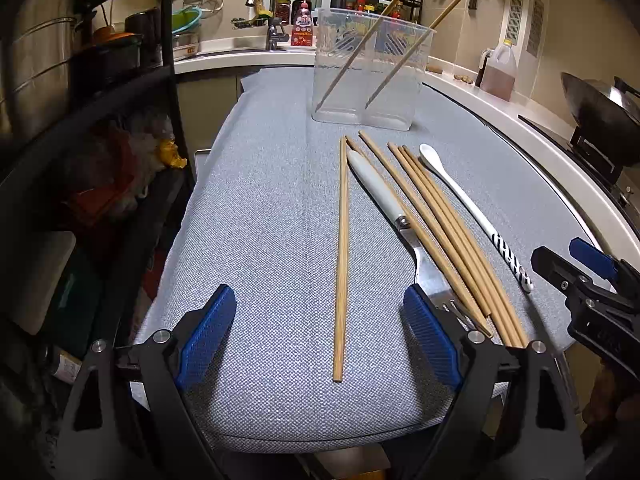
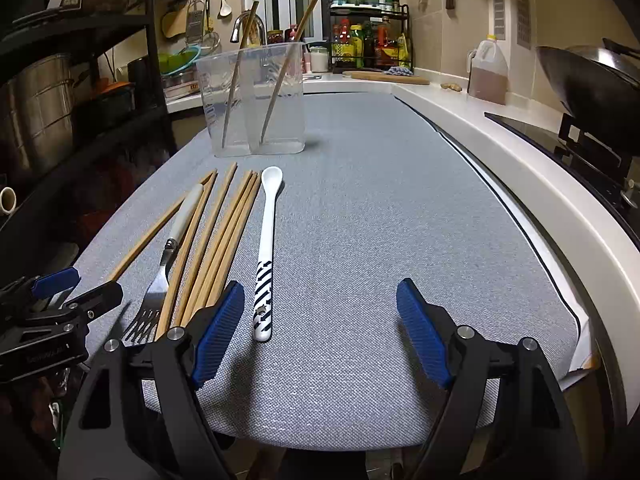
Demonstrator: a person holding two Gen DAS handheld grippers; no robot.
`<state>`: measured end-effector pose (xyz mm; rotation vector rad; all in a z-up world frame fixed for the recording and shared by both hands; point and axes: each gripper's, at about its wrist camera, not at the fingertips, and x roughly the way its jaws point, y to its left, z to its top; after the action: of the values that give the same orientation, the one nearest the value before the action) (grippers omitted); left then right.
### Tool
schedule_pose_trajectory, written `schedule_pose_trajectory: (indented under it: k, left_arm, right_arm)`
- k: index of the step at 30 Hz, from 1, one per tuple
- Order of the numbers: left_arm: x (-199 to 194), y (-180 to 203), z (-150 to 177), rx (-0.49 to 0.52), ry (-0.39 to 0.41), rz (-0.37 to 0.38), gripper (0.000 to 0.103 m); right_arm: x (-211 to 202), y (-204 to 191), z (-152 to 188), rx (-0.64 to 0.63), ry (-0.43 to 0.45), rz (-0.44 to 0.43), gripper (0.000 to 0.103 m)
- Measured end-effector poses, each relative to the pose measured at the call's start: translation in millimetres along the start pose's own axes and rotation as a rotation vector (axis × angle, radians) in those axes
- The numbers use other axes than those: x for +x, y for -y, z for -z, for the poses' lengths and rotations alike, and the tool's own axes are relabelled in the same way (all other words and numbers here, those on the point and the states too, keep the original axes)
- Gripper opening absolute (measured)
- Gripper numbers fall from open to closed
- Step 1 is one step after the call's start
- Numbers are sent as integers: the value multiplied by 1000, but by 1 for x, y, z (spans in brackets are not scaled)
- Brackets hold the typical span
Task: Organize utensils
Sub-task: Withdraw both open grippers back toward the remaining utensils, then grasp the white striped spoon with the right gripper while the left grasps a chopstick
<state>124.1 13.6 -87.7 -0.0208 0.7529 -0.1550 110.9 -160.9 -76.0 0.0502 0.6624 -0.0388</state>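
Observation:
A clear two-compartment holder [image 1: 370, 68] [image 2: 256, 100] stands at the far end of the grey mat, with one wooden chopstick [image 1: 366, 40] leaning in each compartment. On the mat lie several loose chopsticks [image 1: 440, 228] [image 2: 224, 240], one lone chopstick [image 1: 342, 256], a white-handled fork [image 1: 384, 196] [image 2: 168, 256] and a white spoon with a striped handle [image 1: 476, 208] [image 2: 266, 256]. My left gripper [image 1: 320, 332] is open and empty, the lone chopstick lying between its fingers. My right gripper [image 2: 320, 328] is open and empty, the spoon's handle end just inside its left finger.
The grey mat [image 2: 380, 220] covers a counter. A black shelf rack with pots [image 1: 60, 80] stands left. A white counter edge, a stove with a wok [image 2: 592, 80] and an oil jug [image 2: 488, 72] are right. A sink and a spice rack [image 2: 368, 40] are behind.

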Motion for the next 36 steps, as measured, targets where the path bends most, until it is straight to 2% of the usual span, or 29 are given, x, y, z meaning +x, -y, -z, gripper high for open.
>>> schedule_pose_trajectory:
  k: [9,15,17,19,21,23,24,25,27,29,36]
  left_arm:
    - [3,5,8,62,57,-35,83]
    - [1,3,10,68,91,-26,82]
    - [1,3,11,68,100,-23,77]
    - [0,3,11,72,108,-17,69]
    - [0,4,10,77,109,-9,61]
    - [0,5,9,85,109,4,45]
    - [0,5,8,88,109,11,42]
    - [0,5,8,91,112,15,34]
    - [0,5,8,88,116,18,23]
    - [1,3,8,83,117,33,6]
    - [0,0,4,74,91,50,6]
  right_arm:
    - [19,-10,6,-56,-13,0,74]
    - [20,-10,12,-63,46,-25,72]
    - [19,-9,14,-59,59,-43,65]
    - [18,-10,15,-66,71,-55,49]
    - [17,-9,17,-60,84,-71,40]
    - [17,-9,17,-54,95,-77,32]
    - [18,-9,17,-51,97,-80,26]
    - [19,-9,16,-47,99,-85,19]
    - [20,-7,15,-37,100,-95,12]
    - [20,-7,14,-35,98,-97,12]
    - [20,-4,9,-13,59,-107,11]
